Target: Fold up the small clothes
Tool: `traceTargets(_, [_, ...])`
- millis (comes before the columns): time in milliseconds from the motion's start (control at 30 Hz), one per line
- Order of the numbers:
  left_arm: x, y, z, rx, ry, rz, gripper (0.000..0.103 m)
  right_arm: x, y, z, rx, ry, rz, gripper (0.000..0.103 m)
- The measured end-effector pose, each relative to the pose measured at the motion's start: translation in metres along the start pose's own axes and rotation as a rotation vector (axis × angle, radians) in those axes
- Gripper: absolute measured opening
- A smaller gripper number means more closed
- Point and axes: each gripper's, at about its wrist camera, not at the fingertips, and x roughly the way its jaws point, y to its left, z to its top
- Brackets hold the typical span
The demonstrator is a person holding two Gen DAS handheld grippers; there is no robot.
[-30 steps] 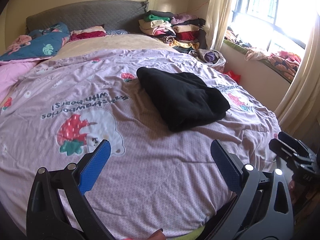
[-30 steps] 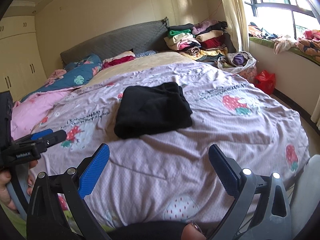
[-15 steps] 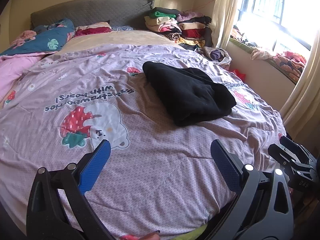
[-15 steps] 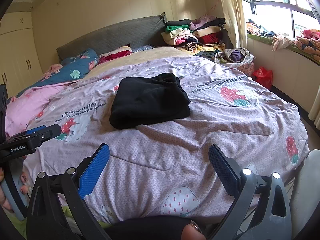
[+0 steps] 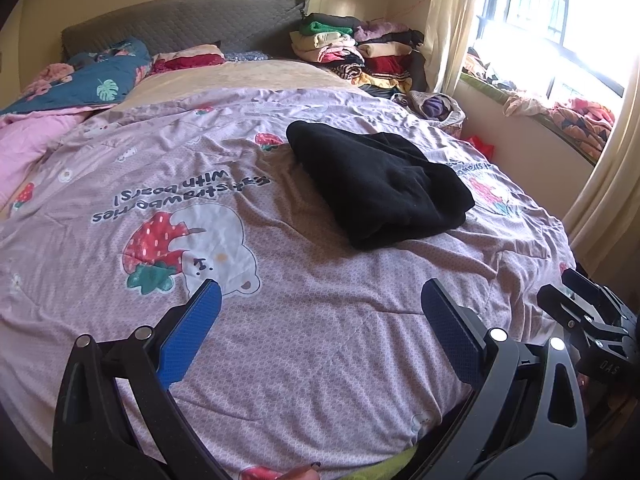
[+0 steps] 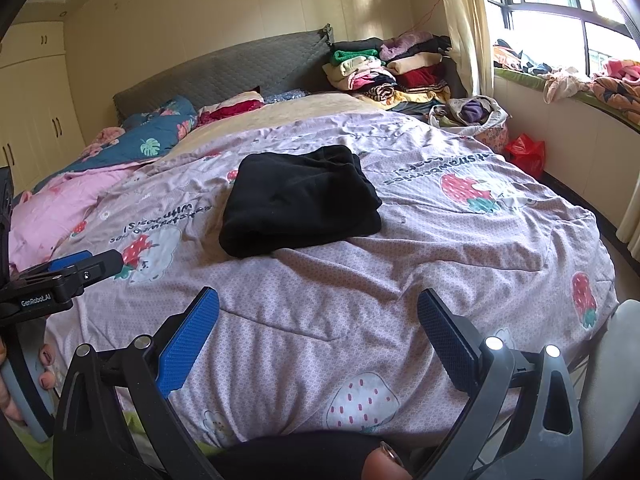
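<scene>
A folded black garment [image 5: 380,184] [image 6: 298,206] lies flat on the lilac strawberry-print duvet [image 5: 280,320] [image 6: 400,280], past the middle of the bed. My left gripper [image 5: 320,300] hovers open over the duvet's near edge, well short of the garment, nothing between its blue pads. My right gripper [image 6: 318,306] is likewise open and empty near the foot of the bed. In the right wrist view the left gripper [image 6: 76,268] shows at the left edge, held by a hand [image 6: 24,384]. The right gripper [image 5: 588,316] appears at the right edge of the left wrist view.
Stacks of folded clothes [image 5: 352,52] [image 6: 392,68] sit at the head of the bed by the grey headboard [image 5: 180,28]. A blue floral quilt [image 5: 88,80] and pink bedding [image 6: 60,212] lie left. A bag of clothes [image 6: 472,114] and a red bag [image 6: 524,152] stand under the window.
Both grippers have drawn back slightly and tilted down; the bed sits lower and closer in view. The black garment has not moved. Both stay open.
</scene>
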Motion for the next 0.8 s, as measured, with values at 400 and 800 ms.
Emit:
traceTargets(400, [-0.0007, 0.0003, 0.0001, -0.001, 0.0, 0.003, 0.094, 0.0005, 0.0012, 0.0, -0.001, 0.001, -0.002, 0.099])
traceTargets(800, [-0.0014, 0.0022, -0.0003, -0.001, 0.004, 0.004, 0.094, 0.0017, 0.0033, -0.0007, -0.005, 0.003, -0.003, 0.099])
